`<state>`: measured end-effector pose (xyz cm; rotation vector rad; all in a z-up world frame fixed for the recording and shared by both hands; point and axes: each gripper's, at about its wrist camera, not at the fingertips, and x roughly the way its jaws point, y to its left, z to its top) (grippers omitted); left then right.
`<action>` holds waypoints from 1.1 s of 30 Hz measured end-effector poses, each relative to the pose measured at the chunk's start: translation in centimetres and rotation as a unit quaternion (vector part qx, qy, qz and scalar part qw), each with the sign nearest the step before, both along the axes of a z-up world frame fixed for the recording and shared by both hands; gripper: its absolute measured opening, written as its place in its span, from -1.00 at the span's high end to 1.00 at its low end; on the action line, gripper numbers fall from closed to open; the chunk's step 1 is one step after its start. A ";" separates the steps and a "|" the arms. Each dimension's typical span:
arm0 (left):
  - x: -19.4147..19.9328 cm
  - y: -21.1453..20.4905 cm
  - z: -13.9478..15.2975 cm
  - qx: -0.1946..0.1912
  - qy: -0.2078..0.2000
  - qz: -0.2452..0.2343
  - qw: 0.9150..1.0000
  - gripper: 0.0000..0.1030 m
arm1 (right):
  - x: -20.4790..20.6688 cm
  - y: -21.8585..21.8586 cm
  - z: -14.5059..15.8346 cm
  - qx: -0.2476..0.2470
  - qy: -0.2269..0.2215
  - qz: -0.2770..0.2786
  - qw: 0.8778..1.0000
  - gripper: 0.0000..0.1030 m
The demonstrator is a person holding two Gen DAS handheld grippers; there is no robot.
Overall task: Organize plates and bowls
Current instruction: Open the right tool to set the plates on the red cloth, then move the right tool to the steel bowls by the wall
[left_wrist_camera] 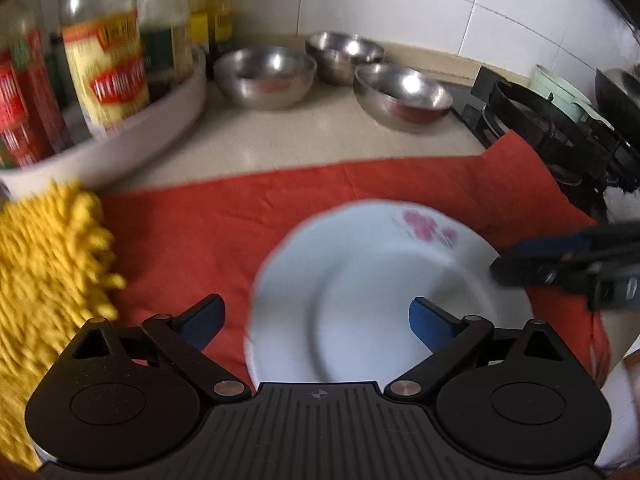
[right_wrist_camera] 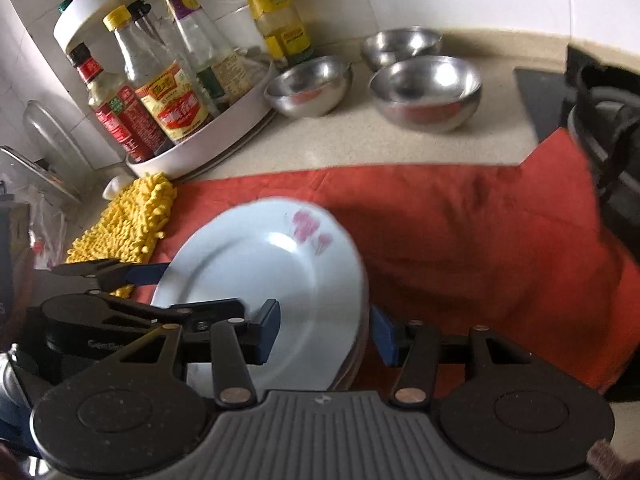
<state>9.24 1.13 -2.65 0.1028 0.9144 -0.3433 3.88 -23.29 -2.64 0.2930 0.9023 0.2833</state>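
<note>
Several white plates lie stacked on the red cloth, the top one round with a pink flower print near its far rim; the lower plates show only as edges at the stack's right side in the right wrist view. In the left wrist view the top plate is blurred.

Beyond the cloth, on the beige counter, stand three steel bowls: the left bowl, the right bowl and the back bowl, all upright, close together and apart from the plates. Left of the bowls a white round tray holds sauce bottles. A yellow chenille mitt lies at the cloth's left edge, just beside the plates. The black stove borders the cloth's far right corner.

The left gripper is spread wide, its right finger over the plate and its left finger over the cloth; I cannot tell whether either touches. The right gripper is moderately open, straddling the stack's right rim: one blue pad over the top plate, the other just outside the rim. It is not closed on the plates.
</note>
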 end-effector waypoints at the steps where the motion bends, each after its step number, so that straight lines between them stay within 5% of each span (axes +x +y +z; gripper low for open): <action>1: 0.2 0.1 0.3 0.003 -0.006 -0.004 1.000 -0.97 | 0.1 -0.2 0.4 -0.001 -0.005 -0.004 1.000 0.09; 13: 7.7 -1.6 3.9 -0.009 -0.059 -0.060 0.996 -1.00 | 5.2 -1.6 4.0 -0.034 -0.056 -0.077 0.995 0.09; 21: 12.5 -5.1 4.4 -0.027 -0.041 -0.048 0.998 -1.00 | 9.9 -4.4 4.9 -0.067 -0.060 -0.088 0.992 0.09; 33: 18.3 -10.7 1.7 -0.037 -0.003 0.000 0.999 -0.92 | 17.5 -9.3 1.9 -0.063 -0.018 -0.067 0.996 0.10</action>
